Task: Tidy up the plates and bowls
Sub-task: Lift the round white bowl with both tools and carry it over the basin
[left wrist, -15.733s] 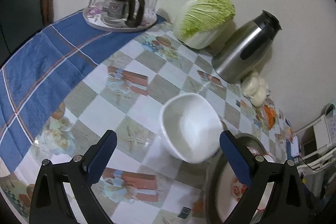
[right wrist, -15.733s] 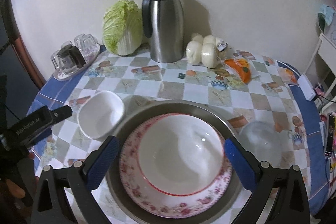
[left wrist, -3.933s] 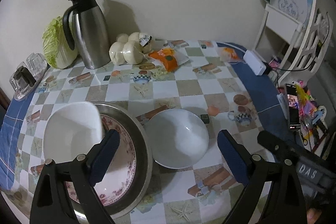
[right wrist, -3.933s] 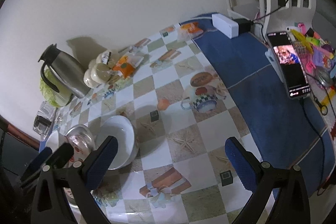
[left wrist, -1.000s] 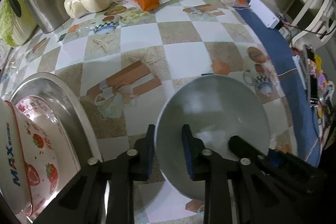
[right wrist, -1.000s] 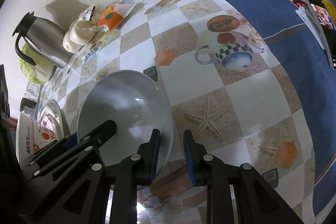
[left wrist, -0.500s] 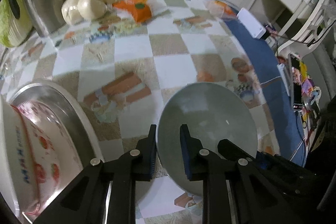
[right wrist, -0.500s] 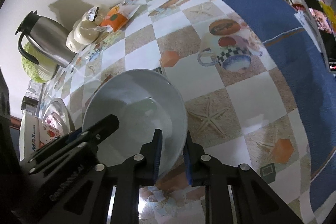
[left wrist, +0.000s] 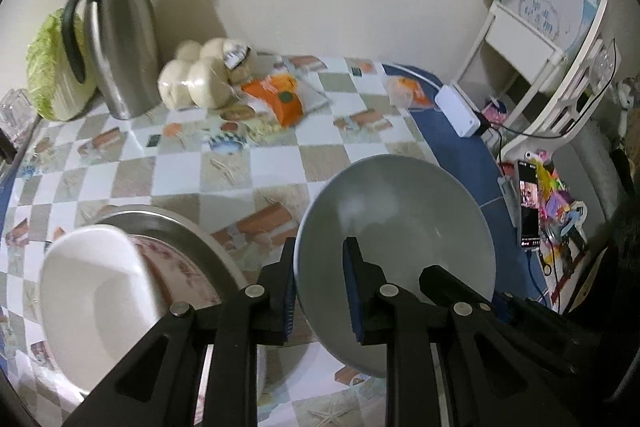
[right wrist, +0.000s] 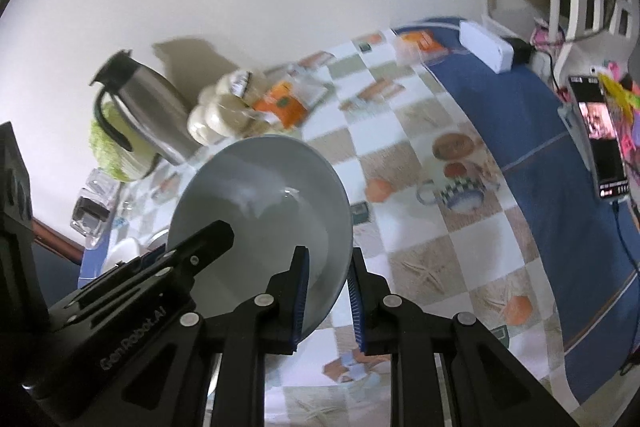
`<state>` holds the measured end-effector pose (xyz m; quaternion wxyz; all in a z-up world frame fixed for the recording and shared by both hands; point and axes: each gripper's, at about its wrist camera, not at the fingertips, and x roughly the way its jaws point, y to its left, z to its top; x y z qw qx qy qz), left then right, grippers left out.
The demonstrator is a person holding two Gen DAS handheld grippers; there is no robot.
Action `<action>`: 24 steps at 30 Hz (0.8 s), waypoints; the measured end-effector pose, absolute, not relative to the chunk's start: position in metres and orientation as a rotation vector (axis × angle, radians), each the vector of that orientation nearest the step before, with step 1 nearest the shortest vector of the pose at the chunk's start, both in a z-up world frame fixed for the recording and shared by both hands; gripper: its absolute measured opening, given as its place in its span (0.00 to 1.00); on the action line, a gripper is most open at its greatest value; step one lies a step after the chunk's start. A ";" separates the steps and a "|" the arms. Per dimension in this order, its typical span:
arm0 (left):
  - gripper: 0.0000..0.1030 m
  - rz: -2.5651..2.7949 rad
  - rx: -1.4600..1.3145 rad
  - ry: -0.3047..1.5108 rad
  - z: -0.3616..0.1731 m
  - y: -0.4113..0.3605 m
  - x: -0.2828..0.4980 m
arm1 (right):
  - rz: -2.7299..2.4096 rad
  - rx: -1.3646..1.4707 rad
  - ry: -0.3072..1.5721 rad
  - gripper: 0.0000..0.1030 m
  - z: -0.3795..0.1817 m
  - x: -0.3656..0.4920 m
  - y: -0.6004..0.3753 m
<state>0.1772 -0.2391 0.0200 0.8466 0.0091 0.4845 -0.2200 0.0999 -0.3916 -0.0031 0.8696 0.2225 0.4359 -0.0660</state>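
While the left gripper (left wrist: 320, 291) clamps the white bowl's (left wrist: 400, 211) rim, the right gripper (right wrist: 326, 301) pinches its opposite rim.

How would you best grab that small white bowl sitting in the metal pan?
By its thin rim. The small white bowl sits tilted on the flowered plate in the metal pan, mouth open upward, so one finger probably goes inside and one outside the wall, coming from above on its near, exposed edge.
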 end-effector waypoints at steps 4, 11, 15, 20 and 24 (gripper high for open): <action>0.21 -0.437 0.018 0.997 0.031 -0.221 0.176 | -0.124 0.441 0.891 0.21 0.009 0.102 -0.374; 0.21 -0.395 -0.033 0.981 0.044 -0.179 0.179 | -0.075 0.411 0.876 0.21 0.023 0.109 -0.338; 0.21 -0.359 -0.056 0.965 0.050 -0.150 0.178 | -0.037 0.387 0.874 0.21 0.029 0.115 -0.313; 0.21 -0.327 -0.101 0.952 0.055 -0.113 0.175 | 0.018 0.366 0.868 0.21 0.036 0.120 -0.282; 0.21 -0.289 -0.121 0.951 0.052 -0.085 0.171 | 0.064 0.332 0.875 0.21 0.039 0.124 -0.252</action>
